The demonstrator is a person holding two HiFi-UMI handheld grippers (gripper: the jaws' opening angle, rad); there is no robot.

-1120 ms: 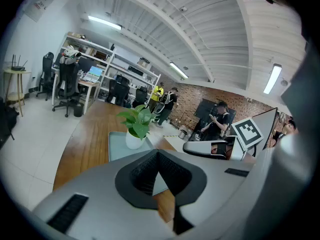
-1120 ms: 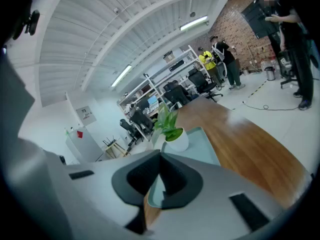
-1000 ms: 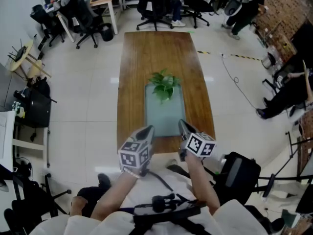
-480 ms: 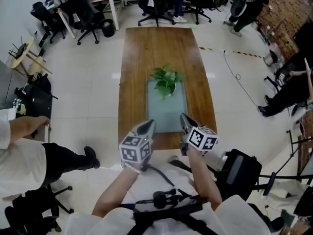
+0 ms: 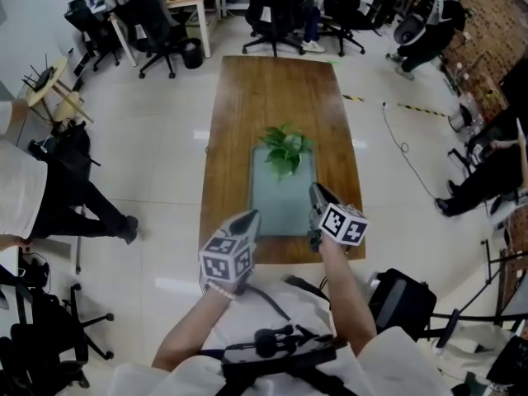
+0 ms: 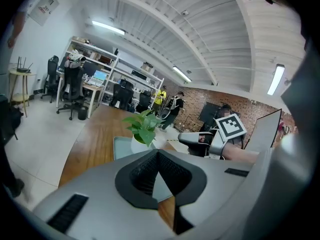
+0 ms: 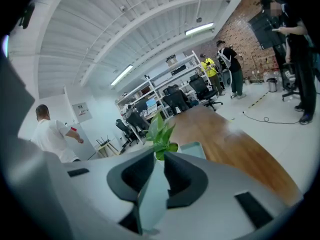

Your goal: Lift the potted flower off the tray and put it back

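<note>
Potted flower (image 5: 285,148) stands in tray (image 5: 285,209), far end; left gripper (image 5: 249,217) jaws pressed together, right gripper (image 5: 317,191) jaws just opening, nothing between.

The potted flower (image 5: 285,147) stands on the tray (image 5: 280,206) — far end, wooden table (image 5: 272,89) beneath.

Bright, even; ceiling strip lights (image 6: 107,28); fisheye warp; dark, blurred corners.

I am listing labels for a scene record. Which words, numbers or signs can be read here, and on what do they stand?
No text is readable.
Left marker cube, right marker cube: black-and-white square patterns, no letters.
Wall poster, left gripper view: too blurred.
Wall notice, right gripper view: too blurred.
</note>
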